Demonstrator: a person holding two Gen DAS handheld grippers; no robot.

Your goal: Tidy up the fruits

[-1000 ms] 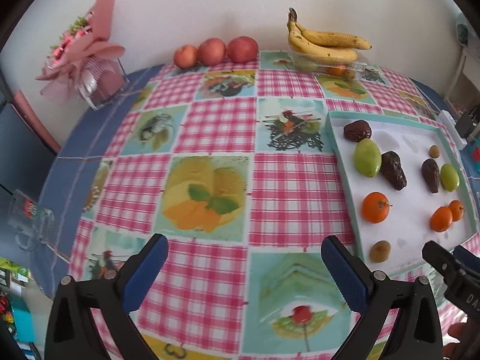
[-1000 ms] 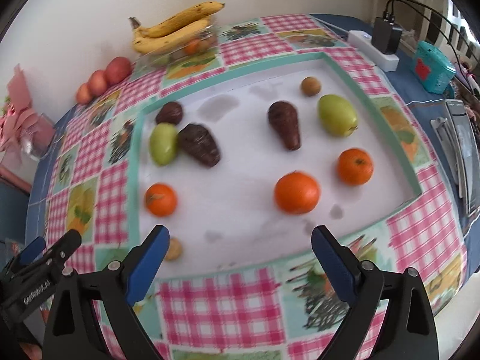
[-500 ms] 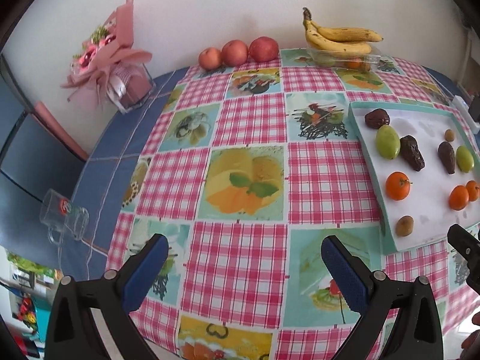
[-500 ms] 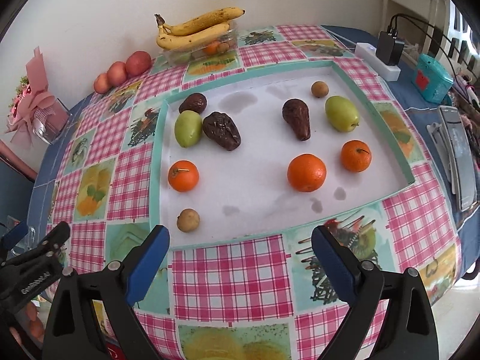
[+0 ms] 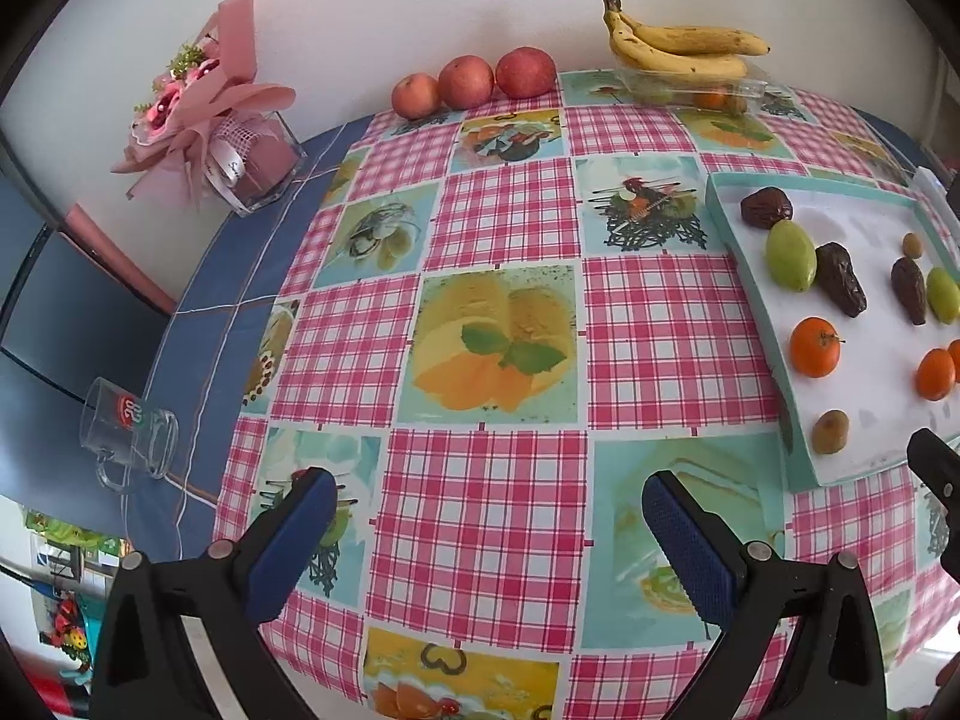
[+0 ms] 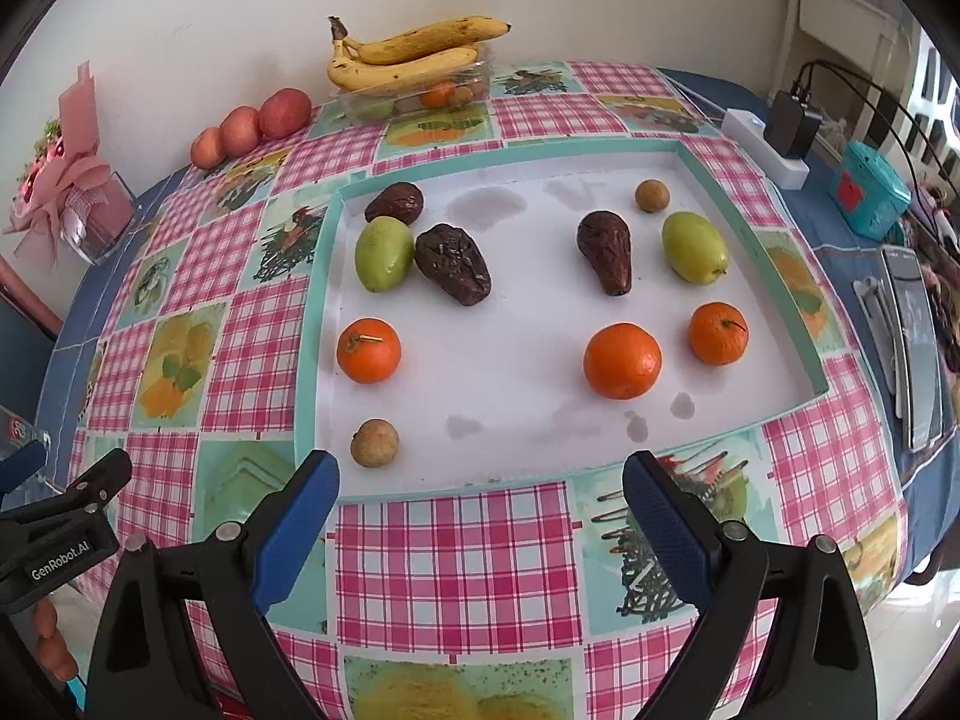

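Blue-padded and spread wide with nothing between the pads, our right gripper (image 6: 480,504) hangs at the bottom of its frame, just short of the near rim of the shallow white tray with the teal border (image 6: 309,324). Our left gripper (image 5: 480,528), equally agape and empty, fills the bottom of its own view over the pink-checked oilcloth of the table (image 5: 480,516), with the tray off at the right edge.

Nearest on the tray, lower left in the right wrist view, lies a small round brown fruit (image 6: 374,443). Above it sits a small orange mandarin (image 6: 368,350); right of centre are a larger orange (image 6: 622,360) and another mandarin (image 6: 718,333). Further back come a green oval fruit (image 6: 384,253) touching a wrinkled dark brown date-like fruit (image 6: 453,264), with a second dark one (image 6: 396,202) just behind. At centre right stand a third dark fruit (image 6: 607,259), a second green fruit (image 6: 694,247) and another small brown one (image 6: 651,195). Against the wall, at the top of the frame, are yellow bananas on a clear plastic box (image 6: 414,57) and three red apples (image 6: 252,126).

We judge no fruit is in hand yet and the kinds lie mixed, so sorting has barely begun. Next we would lower one gripper over a single fruit, probably the near brown one, and close gently, since it could roll.
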